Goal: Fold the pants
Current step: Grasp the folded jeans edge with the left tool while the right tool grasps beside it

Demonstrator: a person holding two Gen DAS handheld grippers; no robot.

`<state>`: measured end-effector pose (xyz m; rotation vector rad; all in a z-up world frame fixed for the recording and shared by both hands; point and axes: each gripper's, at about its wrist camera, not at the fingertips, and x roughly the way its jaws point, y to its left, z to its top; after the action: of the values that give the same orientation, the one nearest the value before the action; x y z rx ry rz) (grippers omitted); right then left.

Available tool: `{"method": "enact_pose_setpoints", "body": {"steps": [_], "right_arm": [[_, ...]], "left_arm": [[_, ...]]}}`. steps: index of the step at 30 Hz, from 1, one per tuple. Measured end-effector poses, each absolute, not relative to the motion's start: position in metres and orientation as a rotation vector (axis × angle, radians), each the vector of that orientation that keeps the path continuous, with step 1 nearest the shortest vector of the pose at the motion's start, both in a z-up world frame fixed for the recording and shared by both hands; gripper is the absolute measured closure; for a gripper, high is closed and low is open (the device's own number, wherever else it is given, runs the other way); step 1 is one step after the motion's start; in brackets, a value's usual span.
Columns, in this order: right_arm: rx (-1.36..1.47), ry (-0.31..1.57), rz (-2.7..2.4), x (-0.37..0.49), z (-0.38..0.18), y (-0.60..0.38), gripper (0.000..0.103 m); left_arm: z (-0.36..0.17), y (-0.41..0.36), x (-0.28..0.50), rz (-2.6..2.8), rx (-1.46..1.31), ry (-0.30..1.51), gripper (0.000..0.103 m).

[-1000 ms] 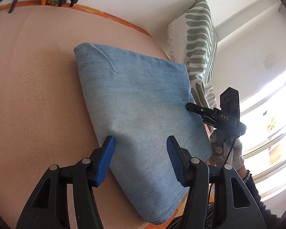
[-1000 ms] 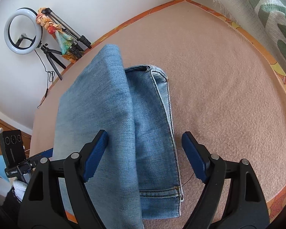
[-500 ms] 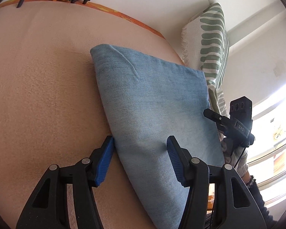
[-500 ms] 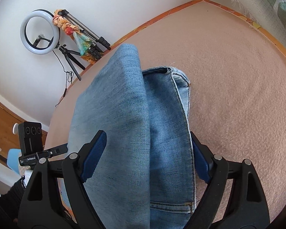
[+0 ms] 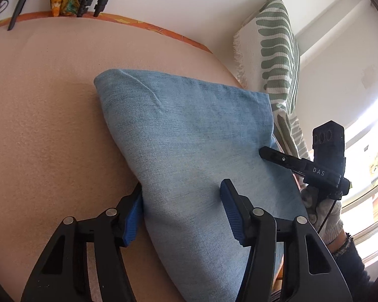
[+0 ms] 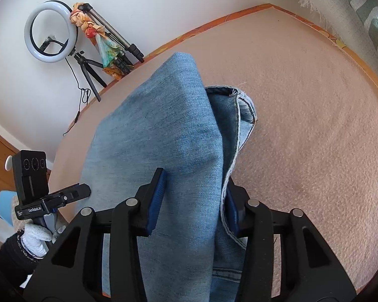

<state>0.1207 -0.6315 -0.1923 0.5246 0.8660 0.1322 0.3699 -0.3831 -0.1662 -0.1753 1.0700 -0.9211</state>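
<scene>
Light blue denim pants (image 5: 189, 146) lie folded on a peach blanket (image 5: 42, 130). My left gripper (image 5: 181, 214) straddles the near edge of the fold, one pad under the edge and one on top, with the jaws still wide. My right gripper (image 6: 194, 201) is closed around the folded layers and the hem side (image 6: 242, 115), with cloth bunched between its pads. The right gripper also shows in the left wrist view (image 5: 305, 166) at the pants' far edge, and the left gripper in the right wrist view (image 6: 50, 198).
A green-striped white pillow (image 5: 274, 55) leans at the bed's corner. A ring light (image 6: 49, 31) and tripods (image 6: 113, 40) stand by the wall beyond the blanket's orange border (image 6: 214, 25). A bright window is at the right.
Both grippers moved forward onto the pants. The right jaws narrowed from wide open to pinching the folded layers, and the cloth rose. The left pad slid under the edge.
</scene>
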Motion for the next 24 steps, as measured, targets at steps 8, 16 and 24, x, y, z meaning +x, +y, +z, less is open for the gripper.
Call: {"method": "enact_pose_setpoints", "body": {"steps": [8, 16, 24], "right_arm": [[0.501, 0.857, 0.113, 0.120, -0.193, -0.630, 0.057], [0.373, 0.872, 0.022, 0.119, -0.178, -0.612, 0.067], [0.268, 0.862, -0.036, 0.115, -0.163, -0.598, 0.079]], "left_arm": [[-0.168, -0.387, 0.369, -0.917, -0.153, 1.058, 0.054], [-0.158, -0.400, 0.354, -0.894, -0.035, 0.968, 0.063], [-0.150, -0.396, 0.354, -0.923, -0.027, 0.920, 0.074]]}}
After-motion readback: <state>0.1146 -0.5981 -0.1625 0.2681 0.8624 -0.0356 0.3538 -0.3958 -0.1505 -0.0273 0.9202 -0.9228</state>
